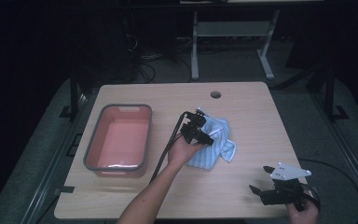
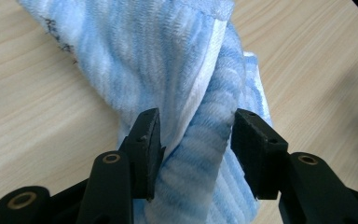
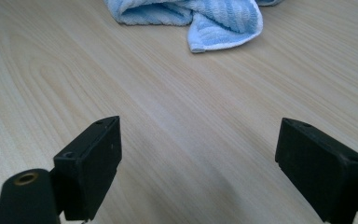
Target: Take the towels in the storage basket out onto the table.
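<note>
**Blue striped towel bunched in the left gripper's jaws**

Blue-and-white striped terry cloth towel (image 1: pixel 213 142) is lying crumpled near the middle of the pale wood-grain table (image 1: pixel 251 112), right of centre. Its long axis is running diagonally in the high view, from the far end up by the left gripper down toward the person's side, where a loose corner is sticking out to the right. In the left gripper view the towel (image 2: pixel 168 70) is bunching into a thick twisted roll that is running away from the camera, widening into a flat spread farther off.

The black hand-held left gripper (image 1: pixel 204 135) is sitting on the towel's left part, and its two jaws are closing around the rolled fold: one jaw is pressing into the cloth on each side, so the left gripper (image 2: pixel 196 140) is pinching the towel.

The black right gripper (image 1: pixel 261 179), with its grey three-cornered plate on top, is hovering near the table's near right corner, well apart from the towel. Its jaws are standing wide apart over bare wood in the right gripper view (image 3: pixel 198 154), with the towel (image 3: pixel 200 14) lying farther off at the top.

The grey-rimmed pink rectangular plastic tub (image 1: pixel 92 140) is standing on the table's left part, apart from the towel.
</note>
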Motion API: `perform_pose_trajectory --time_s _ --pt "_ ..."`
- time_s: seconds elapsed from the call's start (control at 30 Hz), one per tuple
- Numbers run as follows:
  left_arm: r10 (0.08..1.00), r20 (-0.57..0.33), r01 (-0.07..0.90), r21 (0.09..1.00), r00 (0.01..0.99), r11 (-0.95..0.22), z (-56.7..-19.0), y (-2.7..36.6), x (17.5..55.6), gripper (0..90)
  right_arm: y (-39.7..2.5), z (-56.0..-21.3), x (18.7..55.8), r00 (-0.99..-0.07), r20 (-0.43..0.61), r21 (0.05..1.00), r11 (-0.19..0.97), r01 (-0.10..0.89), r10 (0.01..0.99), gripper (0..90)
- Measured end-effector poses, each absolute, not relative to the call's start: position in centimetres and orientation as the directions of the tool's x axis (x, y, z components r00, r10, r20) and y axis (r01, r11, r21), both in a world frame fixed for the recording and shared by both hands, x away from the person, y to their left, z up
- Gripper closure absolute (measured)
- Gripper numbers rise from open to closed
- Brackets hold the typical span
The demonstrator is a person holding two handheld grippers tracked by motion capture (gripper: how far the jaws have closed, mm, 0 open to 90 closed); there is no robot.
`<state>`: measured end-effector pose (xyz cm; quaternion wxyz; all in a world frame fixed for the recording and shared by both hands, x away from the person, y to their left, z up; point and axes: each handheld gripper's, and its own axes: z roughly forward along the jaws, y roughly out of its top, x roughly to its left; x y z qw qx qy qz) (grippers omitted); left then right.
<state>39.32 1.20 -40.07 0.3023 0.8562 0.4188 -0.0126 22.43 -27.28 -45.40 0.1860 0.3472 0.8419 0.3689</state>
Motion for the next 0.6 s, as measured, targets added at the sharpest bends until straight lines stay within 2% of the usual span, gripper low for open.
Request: perform_pose_trajectory --time_s 0.6 --pt "0.685 -0.302 0.712 0.538 0.662 -0.451 -39.3 3.4 38.3 49.4 -27.0 -45.4 22.6 -0.692 -0.067 0.747 0.496 0.442 0.719 13.8"
